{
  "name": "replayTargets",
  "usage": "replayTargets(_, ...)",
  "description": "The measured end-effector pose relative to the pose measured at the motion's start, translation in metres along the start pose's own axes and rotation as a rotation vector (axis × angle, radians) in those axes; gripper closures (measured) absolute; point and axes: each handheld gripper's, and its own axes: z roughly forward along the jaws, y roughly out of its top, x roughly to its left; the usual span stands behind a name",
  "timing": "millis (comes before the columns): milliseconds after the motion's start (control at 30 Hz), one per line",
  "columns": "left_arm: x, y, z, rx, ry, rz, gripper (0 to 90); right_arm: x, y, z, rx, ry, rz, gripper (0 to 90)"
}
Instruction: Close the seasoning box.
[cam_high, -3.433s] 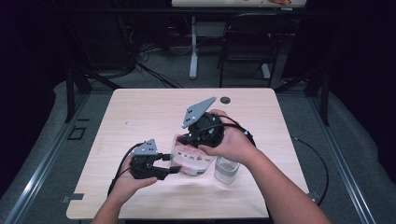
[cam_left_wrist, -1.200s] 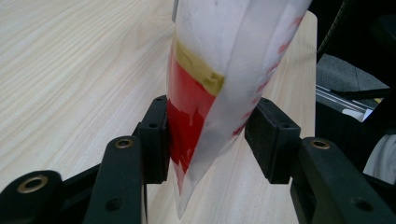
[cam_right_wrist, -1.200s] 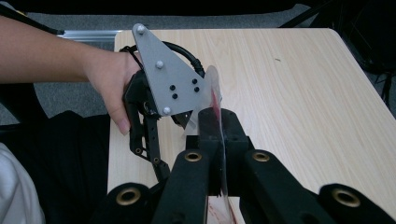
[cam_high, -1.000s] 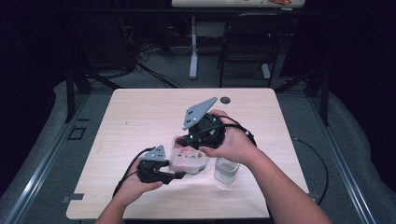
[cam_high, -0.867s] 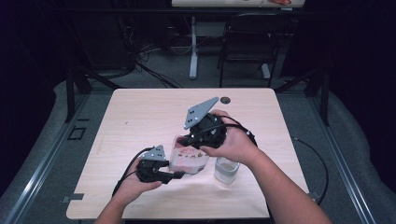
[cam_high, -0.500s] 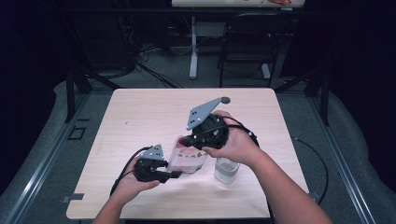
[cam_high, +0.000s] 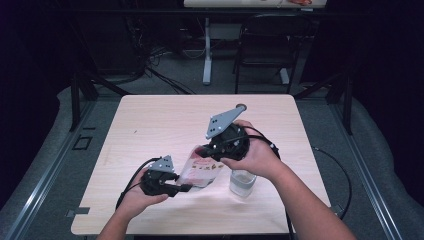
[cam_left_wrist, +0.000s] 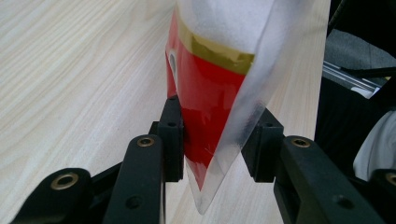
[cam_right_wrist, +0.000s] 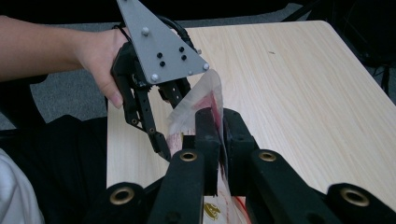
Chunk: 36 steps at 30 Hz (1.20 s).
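Note:
A plastic pouch (cam_high: 202, 170), red with a gold band and a clear top, hangs tilted above the table between both grippers. In the left gripper view the pouch (cam_left_wrist: 210, 93) has its lower corner between the jaws. My left gripper (cam_left_wrist: 215, 135) is shut on it, both pads against the film. My right gripper (cam_right_wrist: 219, 121) is shut on the pouch's (cam_right_wrist: 201, 98) other end, its jaws nearly together. From above, the left gripper (cam_high: 182, 187) sits low at the front and the right gripper (cam_high: 202, 150) is higher and farther back. The left gripper (cam_right_wrist: 175, 126) faces the right one.
A small clear glass jar (cam_high: 242, 182) stands on the wooden table (cam_high: 150, 125) just under my right hand. A dark round object (cam_high: 241, 106) lies near the far edge. A chair and a table leg stand beyond the table.
The right gripper has lifted and tilted its end of the pouch, so the pouch now slopes up from the left gripper. The left gripper has barely moved in the last second.

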Motion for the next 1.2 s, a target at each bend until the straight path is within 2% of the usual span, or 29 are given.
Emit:
replayTargets(433,0.004,-0.006,-0.002,0.023,0.012,-0.009,65.5,-0.003,-0.015,0.002,0.009,-0.027,0.021,88.5)
replayTargets(600,0.006,-0.007,-0.001,0.025,-0.001,-0.011,65.7,-0.003,-0.021,0.004,0.001,-0.032,0.037,88.8)
replayTargets(800,0.007,-0.01,0.0,0.049,0.01,-0.01,65.8,-0.004,-0.029,0.007,0.002,-0.03,0.052,89.1)
replayTargets(1167,0.01,-0.012,0.0,0.061,-0.012,-0.018,65.9,-0.006,-0.038,0.01,-0.008,-0.024,0.077,89.2)
replayTargets(1200,0.009,-0.012,0.001,0.065,0.002,-0.016,65.9,-0.006,-0.038,0.01,-0.005,-0.023,0.077,89.2)
